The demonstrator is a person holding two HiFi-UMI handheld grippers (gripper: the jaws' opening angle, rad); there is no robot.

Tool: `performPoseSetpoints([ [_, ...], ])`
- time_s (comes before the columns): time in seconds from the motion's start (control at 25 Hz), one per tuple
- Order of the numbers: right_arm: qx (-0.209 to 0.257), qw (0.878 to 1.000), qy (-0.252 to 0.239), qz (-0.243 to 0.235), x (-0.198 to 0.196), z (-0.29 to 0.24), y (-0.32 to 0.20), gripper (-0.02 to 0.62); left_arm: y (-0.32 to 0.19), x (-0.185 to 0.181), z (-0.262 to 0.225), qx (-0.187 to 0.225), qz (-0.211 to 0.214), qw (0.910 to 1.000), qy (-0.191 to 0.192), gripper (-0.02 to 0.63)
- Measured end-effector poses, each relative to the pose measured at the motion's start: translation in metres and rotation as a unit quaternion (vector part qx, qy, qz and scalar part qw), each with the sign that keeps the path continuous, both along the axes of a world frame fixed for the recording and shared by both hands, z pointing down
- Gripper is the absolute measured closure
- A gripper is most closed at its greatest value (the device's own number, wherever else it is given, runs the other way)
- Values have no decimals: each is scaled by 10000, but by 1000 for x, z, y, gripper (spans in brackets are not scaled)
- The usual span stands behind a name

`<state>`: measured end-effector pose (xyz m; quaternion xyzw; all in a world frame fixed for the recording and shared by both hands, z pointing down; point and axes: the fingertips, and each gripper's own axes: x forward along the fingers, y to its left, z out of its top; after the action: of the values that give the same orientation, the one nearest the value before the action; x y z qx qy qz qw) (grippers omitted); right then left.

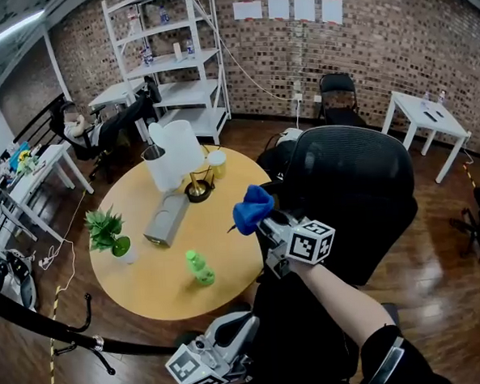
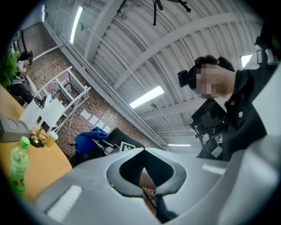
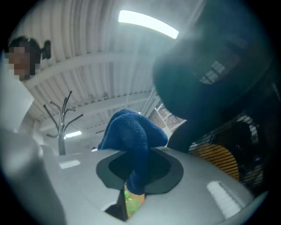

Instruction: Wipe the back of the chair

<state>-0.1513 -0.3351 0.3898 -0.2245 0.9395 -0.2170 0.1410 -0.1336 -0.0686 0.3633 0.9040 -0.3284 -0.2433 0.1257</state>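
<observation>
A black mesh office chair (image 1: 355, 190) stands at the right of the round table, its back (image 3: 210, 70) close in front of the right gripper view. My right gripper (image 1: 260, 219) is shut on a blue cloth (image 1: 251, 208), bunched above its jaws (image 3: 131, 136), just left of the chair's back. The left gripper (image 1: 232, 335) hangs low near the person's body, jaws closed with nothing between them. In the left gripper view the blue cloth (image 2: 90, 137) shows in the distance.
A round wooden table (image 1: 144, 278) carries a green bottle (image 1: 200, 268), a potted plant (image 1: 107, 232), a grey box (image 1: 166, 218), a white jug (image 1: 173, 155) and a cup (image 1: 216, 162). White shelves (image 1: 175, 61) and small white tables (image 1: 426, 119) line the brick wall. A coat stand (image 1: 70, 335) lies at lower left.
</observation>
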Motion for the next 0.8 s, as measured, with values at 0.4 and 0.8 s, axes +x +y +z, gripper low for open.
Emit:
performPoseSetpoints([
  [0.4,-373,9920,-47,1207,112,35,-53,541,-12,16,4,-46,107,9998,-162,609],
  [0.8,-326,9649,-173,2598,287,40,-52,541,-31,67,5,-28,863,9960,-212,609],
])
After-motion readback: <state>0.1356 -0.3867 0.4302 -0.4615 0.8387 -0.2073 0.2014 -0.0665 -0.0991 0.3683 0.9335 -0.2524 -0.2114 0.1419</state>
